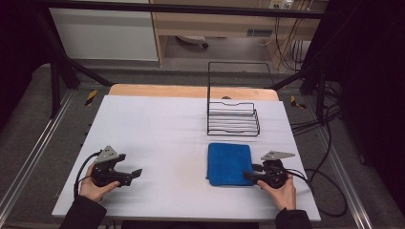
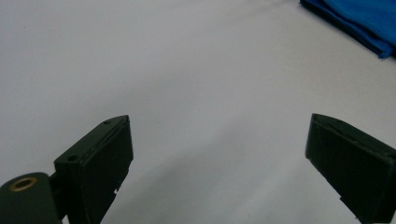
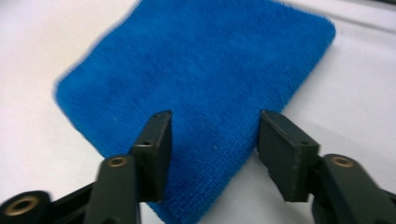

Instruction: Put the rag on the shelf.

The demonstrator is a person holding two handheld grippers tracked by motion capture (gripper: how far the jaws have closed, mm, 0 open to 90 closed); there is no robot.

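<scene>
White desk (image 1: 157, 138) fills the mid of the high view, wood edge showing at its far side. Black wire rack (image 1: 233, 110) stands on the far-right part, upright back frame, tray-like base. Just in front of it, apart from it, lies a folded blue cloth (image 1: 229, 163), flat, roughly square, right of centre. Right gripper (image 1: 253, 171) is held by the right hand (image 1: 281, 190) at the cloth's near-right corner, jaws apart w/ the cloth corner between them (image 3: 205, 84); can't tell if they touch it. Left gripper (image 1: 131, 168) is in the left hand (image 1: 94, 187) near-left, well apart from the cloth, jaws wide apart over bare desk; cloth edge shows top-right in the left gripper view (image 2: 359, 21).
</scene>
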